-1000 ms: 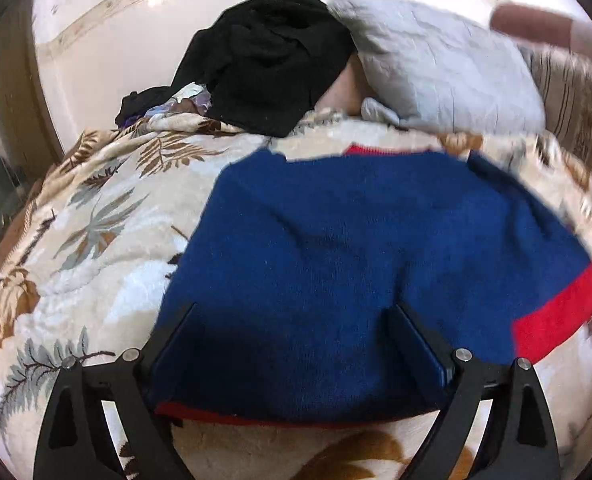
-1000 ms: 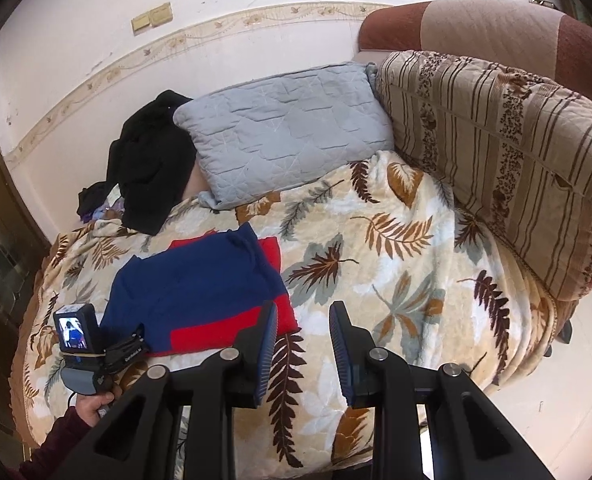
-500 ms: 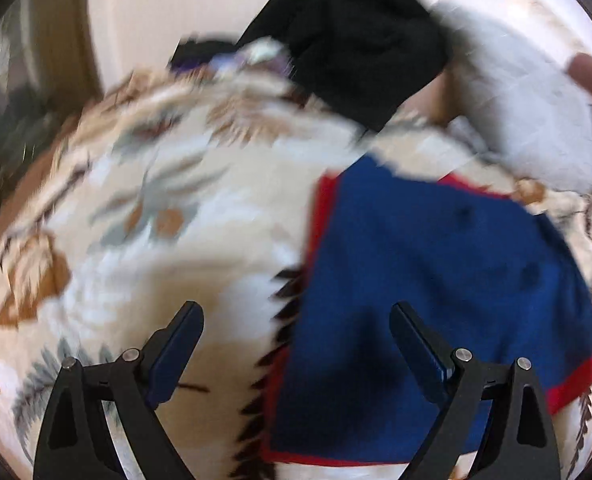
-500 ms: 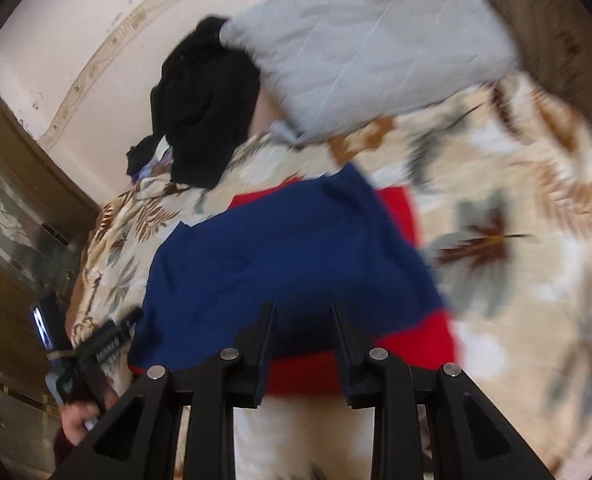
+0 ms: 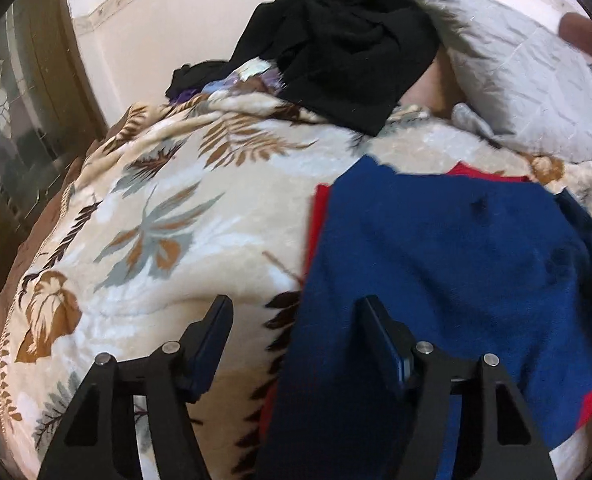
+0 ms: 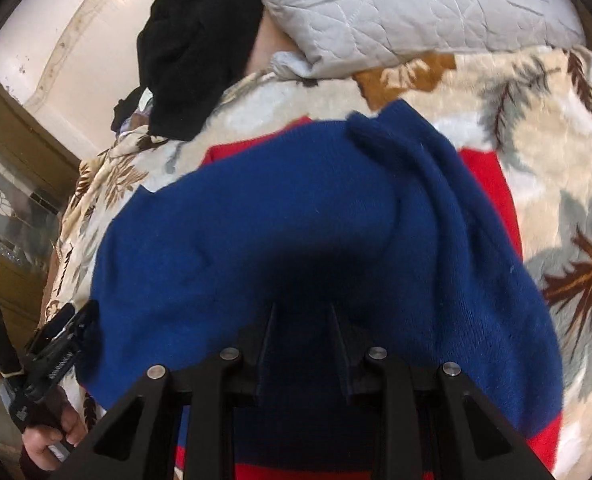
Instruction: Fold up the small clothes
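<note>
A blue and red knit garment point(image 5: 447, 264) lies spread on a leaf-patterned blanket point(image 5: 156, 208). My left gripper point(image 5: 296, 316) is open low over the garment's left edge, one finger over the blanket and the other over the blue cloth. In the right wrist view the garment point(image 6: 256, 232) fills the middle, with a raised fold on its right side. My right gripper point(image 6: 301, 320) is down at the garment's near edge with a narrow gap between its jaws. I cannot tell if cloth is between them. The left gripper point(image 6: 56, 344) shows at the garment's left edge there.
A black garment point(image 5: 343, 48) is piled at the back against a grey quilted pillow point(image 5: 527, 76), with more clothes point(image 5: 224, 80) beside it. A cream wall is behind. A wooden and glass door point(image 5: 12, 128) stands at the left.
My left gripper has swung left to the garment's left edge and its jaws have narrowed. My right gripper has dropped from high above the bed down to the garment's near edge.
</note>
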A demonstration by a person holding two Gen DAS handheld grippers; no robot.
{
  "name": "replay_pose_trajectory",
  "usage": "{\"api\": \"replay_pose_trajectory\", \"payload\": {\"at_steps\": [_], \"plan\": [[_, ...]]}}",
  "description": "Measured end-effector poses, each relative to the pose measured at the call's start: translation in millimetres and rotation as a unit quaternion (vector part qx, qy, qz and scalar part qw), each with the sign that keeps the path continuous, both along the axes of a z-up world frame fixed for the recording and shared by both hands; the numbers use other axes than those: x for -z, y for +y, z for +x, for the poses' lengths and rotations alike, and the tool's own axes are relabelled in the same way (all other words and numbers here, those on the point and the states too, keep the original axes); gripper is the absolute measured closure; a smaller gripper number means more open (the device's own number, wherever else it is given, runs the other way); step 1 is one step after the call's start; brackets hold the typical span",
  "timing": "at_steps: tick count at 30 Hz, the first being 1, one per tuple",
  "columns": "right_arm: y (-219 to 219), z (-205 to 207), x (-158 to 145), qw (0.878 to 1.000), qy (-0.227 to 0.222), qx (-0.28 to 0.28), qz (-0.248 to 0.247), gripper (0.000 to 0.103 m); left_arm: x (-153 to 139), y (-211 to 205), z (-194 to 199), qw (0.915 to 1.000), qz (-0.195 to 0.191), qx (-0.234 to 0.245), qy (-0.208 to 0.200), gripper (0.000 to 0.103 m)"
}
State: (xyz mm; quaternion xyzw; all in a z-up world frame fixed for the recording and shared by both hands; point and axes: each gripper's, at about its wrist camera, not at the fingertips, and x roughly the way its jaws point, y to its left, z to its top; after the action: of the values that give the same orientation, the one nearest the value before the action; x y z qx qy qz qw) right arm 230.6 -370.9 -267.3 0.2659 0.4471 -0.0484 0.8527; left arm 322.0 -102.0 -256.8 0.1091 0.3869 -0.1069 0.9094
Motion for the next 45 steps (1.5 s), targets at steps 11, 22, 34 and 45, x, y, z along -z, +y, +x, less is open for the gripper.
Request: {"api": "replay_pose_trajectory", "payload": {"at_steps": [11, 22, 34, 45], "plan": [[11.0, -8.5, -15.2, 1.000, -0.006, -0.011, -0.010, 0.071, -18.6, -18.8, -25.1, 0.9982, 0.022, 0.027, -0.049, 0.026], [33.7, -5.5, -9.4, 0.999, 0.001, -0.038, -0.029, 0.071, -20.5, -23.0, -33.9, 0.9976, 0.023, 0.034, -0.056, 0.026], [63.1, -4.9, -15.3, 0.984, 0.007, -0.046, -0.173, 0.071, 0.0, -42.1, -34.7, 0.9977, 0.037, 0.055, -0.012, 0.025], [70.3, -26.1, -47.1, 0.960, -0.030, -0.015, -0.278, 0.071, -26.1, -40.9, -55.1, 0.9970, 0.001, 0.053, -0.057, 0.025]]}}
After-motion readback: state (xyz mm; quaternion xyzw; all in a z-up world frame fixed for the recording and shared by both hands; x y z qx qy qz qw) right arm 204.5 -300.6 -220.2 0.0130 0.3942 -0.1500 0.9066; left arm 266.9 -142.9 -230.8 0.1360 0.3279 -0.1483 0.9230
